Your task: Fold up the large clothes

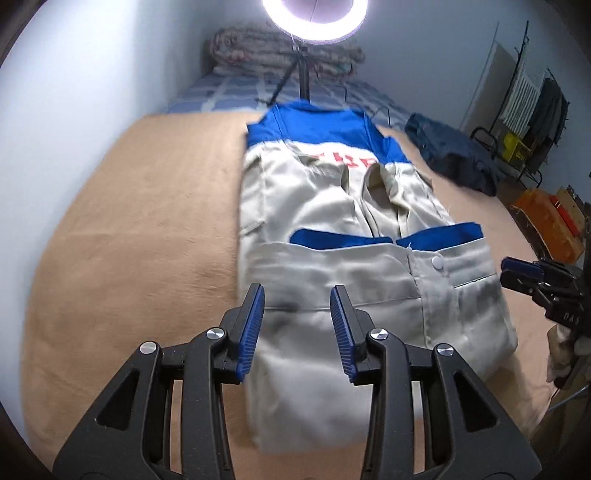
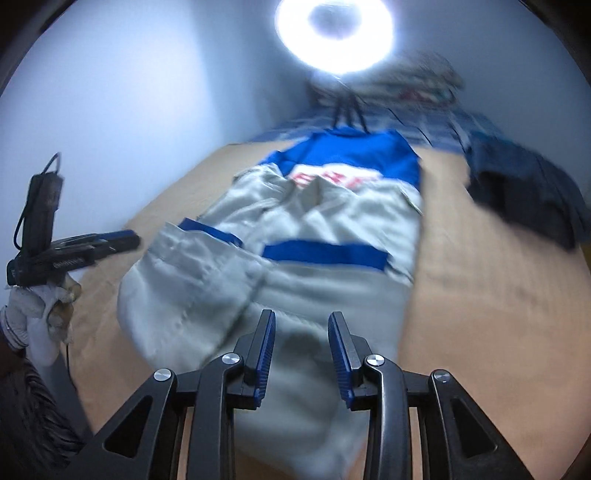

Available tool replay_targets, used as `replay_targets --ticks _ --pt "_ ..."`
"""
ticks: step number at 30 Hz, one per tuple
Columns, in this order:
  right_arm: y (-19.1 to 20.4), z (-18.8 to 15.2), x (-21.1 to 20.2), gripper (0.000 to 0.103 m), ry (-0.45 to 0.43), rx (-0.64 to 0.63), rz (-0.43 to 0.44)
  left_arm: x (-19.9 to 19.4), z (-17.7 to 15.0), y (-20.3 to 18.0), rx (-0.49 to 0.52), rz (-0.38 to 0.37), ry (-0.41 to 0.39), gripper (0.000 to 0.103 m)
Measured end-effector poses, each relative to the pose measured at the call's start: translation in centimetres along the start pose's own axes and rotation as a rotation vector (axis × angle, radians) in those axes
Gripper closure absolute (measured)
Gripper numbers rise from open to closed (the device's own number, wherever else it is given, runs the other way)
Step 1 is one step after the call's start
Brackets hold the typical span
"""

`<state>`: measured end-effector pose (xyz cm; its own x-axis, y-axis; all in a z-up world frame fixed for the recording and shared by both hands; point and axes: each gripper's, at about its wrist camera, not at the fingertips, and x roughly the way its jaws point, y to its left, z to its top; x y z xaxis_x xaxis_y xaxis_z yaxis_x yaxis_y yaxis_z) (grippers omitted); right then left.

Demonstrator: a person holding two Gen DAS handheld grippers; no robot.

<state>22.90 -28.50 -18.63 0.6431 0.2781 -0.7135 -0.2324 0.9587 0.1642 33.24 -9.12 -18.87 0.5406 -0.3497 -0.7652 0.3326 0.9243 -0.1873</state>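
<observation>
On the bed, over a tan blanket (image 1: 147,221), a large grey-and-blue work jacket (image 1: 332,206) lies lengthwise, partly folded. Its blue yoke is at the far end, with red lettering (image 1: 343,159) just below it, partly hidden by a grey fold. The near part of the garment is doubled over, so two blue bands (image 1: 340,238) run across the middle, and a white snap button (image 1: 438,262) shows on the grey cloth just below the right one.

The left tongs (image 1: 297,299) hang above the near left part of the jacket, their blue-padded jaws parted with nothing between them; only cloth lies beneath the gap. The right tongs (image 2: 301,325) hover over the near end of the same garment, also partly open and holding nothing. In the left wrist view the right tongs appear at the right edge, off the jacket's side. In the right wrist view the left tongs show at the left edge, held by a gloved hand (image 2: 44,306), beside the jacket.

A dark blue garment (image 1: 454,155) lies crumpled on the blanket to the right of the jacket, apart from it. Beyond the blanket a blue checked sheet (image 1: 221,92) covers the bed, with a folded quilt (image 1: 280,48) at the far wall. A lit ring light (image 1: 314,18) on a stand is at the jacket's far end. The right wrist view is blurred.
</observation>
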Motion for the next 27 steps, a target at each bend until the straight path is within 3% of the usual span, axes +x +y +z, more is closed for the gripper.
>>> replay_targets --ticks 4,6,7,10,13,17,21,27 --pt "1.0 1.2 3.2 0.072 0.043 -0.047 -0.055 2.6 0.8 -0.1 0.035 0.060 0.023 0.067" --pt "0.4 1.5 4.7 0.075 0.074 -0.038 -0.103 3.8 1.0 0.5 0.030 0.052 0.050 0.067" --pt "-0.1 1.5 5.2 0.076 0.090 -0.021 -0.115 4.6 0.9 1.0 0.012 0.045 0.075 0.061" --pt "-1.8 0.9 7.0 0.078 0.144 0.038 -0.099 6.1 0.3 1.9 0.006 0.034 0.113 0.059" --pt "-1.8 0.4 7.9 0.077 0.140 0.025 -0.103 6.5 0.0 1.0 0.066 0.065 0.100 0.059" --pt "-2.3 0.8 8.3 0.077 0.165 0.050 -0.086 6.6 0.1 1.4 0.046 0.038 0.099 0.058" --pt "-2.2 2.0 7.0 0.076 0.187 0.068 -0.115 3.9 1.0 2.0 0.025 0.023 0.078 0.059" --pt "-0.5 3.0 -0.6 0.068 0.073 0.098 -0.146 -3.9 3.2 2.5 -0.022 -0.005 -0.057 0.059"
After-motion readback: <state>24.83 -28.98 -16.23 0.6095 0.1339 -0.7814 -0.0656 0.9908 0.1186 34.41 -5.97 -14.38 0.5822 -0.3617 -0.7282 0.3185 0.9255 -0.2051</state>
